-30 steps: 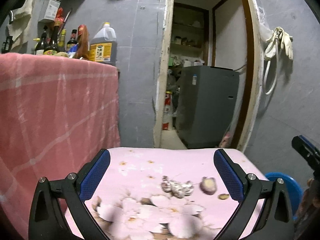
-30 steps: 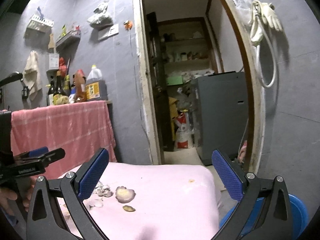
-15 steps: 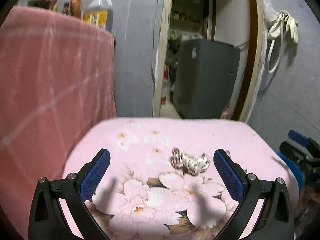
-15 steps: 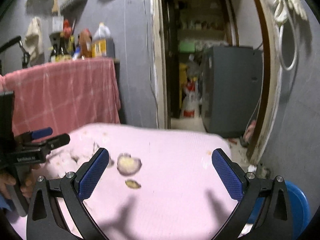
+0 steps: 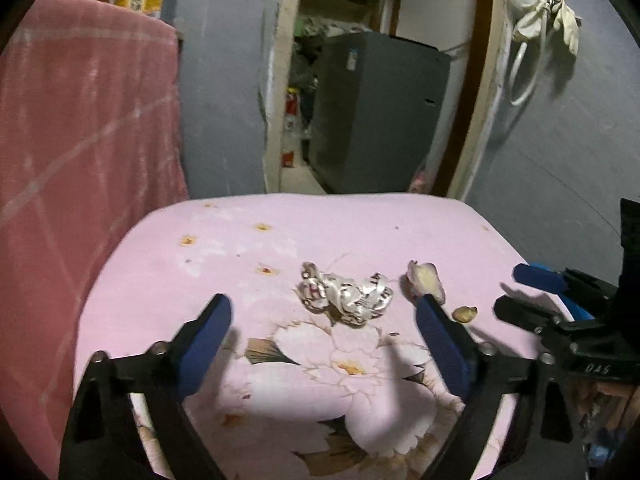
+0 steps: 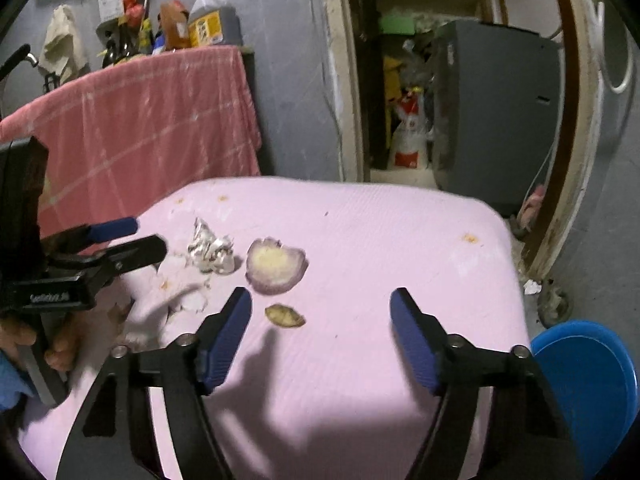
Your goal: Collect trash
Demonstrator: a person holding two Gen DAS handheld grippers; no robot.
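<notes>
A grey tiled wall with an open doorway stands behind a tabletop (image 5: 360, 232) that is covered with a soft pink cloth, printed with large pale flowers on the near side. Three pieces of trash lie on it: one crumpled wrapper (image 5: 346, 294) of shiny printed foil, one round flat peel (image 6: 276, 266) with purple edge and pale yellow middle, and one small brown scrap (image 6: 285, 315) of oval shape. The wrapper is to the left of the peel and the scrap is just in front of the peel. The left claw (image 5: 324, 340) hangs above the tabletop with its two blue padded fingers spread wide, and the wrapper is between and a little beyond them. The right claw (image 6: 322, 338) is also spread wide and holds nothing; the scrap lies near its left finger. Only the right wrist view shows the round blue plastic basin (image 6: 588, 376) beside the tabletop and the bottles (image 6: 176, 28) above the pink checked towel (image 6: 152, 120). Only the left wrist view shows the pale glove (image 5: 552, 16) hanging on the wall.
</notes>
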